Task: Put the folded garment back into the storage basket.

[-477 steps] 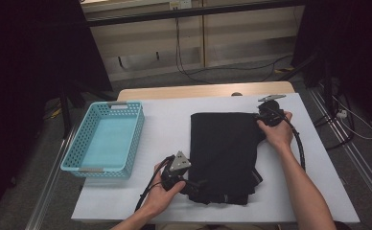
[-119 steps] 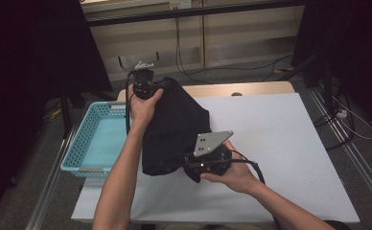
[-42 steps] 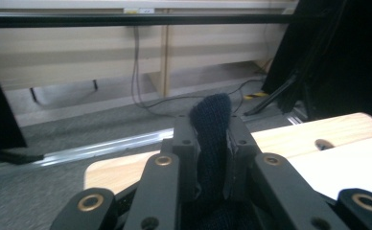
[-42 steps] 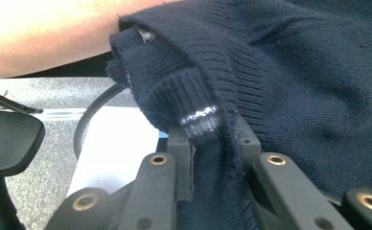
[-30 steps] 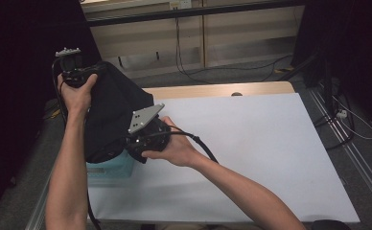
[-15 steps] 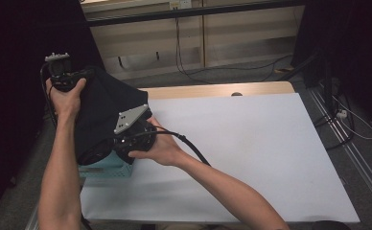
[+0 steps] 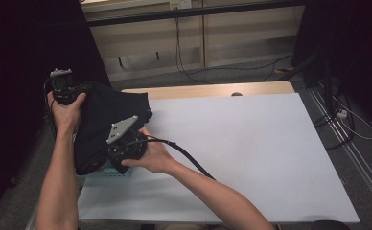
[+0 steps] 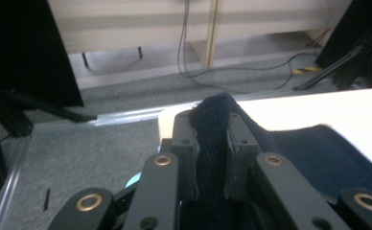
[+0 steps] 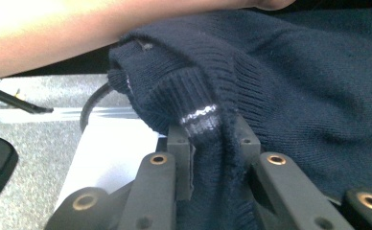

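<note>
- dark navy knit, a folded sweater (image 7: 102, 124), hangs between our two tools over the left edge of the desk (image 7: 251, 153), right above the turquoise basket (image 7: 108, 168), of which we see just a corner under the cloth.
- left tool (image 7: 63, 87) is clamped on the upper far edge of the sweater; in the left gripper view its jaws pinch a thick fold of knit.
- right tool (image 7: 126, 146) is clamped on the lower near edge; in the right gripper view a ribbed cuff with a pale stripe (image 9: 199, 115) bunches over the jaws.
- we judge the folding done and the carry nearly done; what is left is to lower the bundle into the basket and let go.
- the sweater looks soft, thick and floppy, sagging between the grips, so we expect it to slump once released.
</note>
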Demonstrator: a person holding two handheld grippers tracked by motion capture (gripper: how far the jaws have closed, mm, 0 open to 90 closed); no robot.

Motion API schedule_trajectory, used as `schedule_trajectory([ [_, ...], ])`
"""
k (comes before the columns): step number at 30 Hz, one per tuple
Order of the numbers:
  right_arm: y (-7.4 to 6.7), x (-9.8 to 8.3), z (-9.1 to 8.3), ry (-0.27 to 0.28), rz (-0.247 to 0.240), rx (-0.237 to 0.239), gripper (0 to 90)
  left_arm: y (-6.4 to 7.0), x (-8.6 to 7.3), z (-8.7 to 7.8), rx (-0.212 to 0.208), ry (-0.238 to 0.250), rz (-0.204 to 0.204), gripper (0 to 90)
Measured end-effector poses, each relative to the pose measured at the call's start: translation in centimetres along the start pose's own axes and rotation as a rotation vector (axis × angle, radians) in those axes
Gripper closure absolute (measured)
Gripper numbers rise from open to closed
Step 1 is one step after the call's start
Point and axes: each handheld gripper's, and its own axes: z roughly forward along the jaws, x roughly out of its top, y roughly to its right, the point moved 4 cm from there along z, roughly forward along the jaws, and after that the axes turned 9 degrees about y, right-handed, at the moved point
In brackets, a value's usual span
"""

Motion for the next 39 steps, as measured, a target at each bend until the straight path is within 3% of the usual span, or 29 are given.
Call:
schedule_trajectory([
  [10,-0.2,-0.9,1.1,-0.02,0.01,0.003,75.9,-1.3,-3.2,1.1,0.035,-0.076,-0.005,77.8],
  [18,-0.2,-1.2,1.8,-0.029,0.016,0.009,75.8,-2.5,-4.8,1.8,0.025,-0.118,-0.035,77.1],
  [21,-0.2,-1.2,2.0,-0.03,0.016,0.008,75.8,-2.7,-5.5,2.3,0.057,-0.108,-0.049,77.1],
  [25,-0.1,-1.3,2.7,-0.027,0.029,0.013,75.8,-2.6,-6.0,3.1,0.052,-0.156,-0.006,76.8],
  [30,0.2,-1.4,3.4,-0.028,0.041,0.016,75.7,-2.5,-6.1,3.8,0.053,-0.196,0.017,76.5],
  [32,0.2,-1.3,3.5,-0.028,0.047,0.013,75.7,-2.5,-6.6,4.3,0.059,-0.244,0.049,76.4],
  [35,0.3,-1.4,3.7,-0.03,0.047,0.012,75.7,-2.4,-7.0,4.7,0.056,-0.245,0.034,75.9],
  [39,0.4,-1.6,3.8,-0.03,0.06,0.015,75.7,-2.4,-7.6,5.1,0.063,-0.265,0.051,74.6],
])
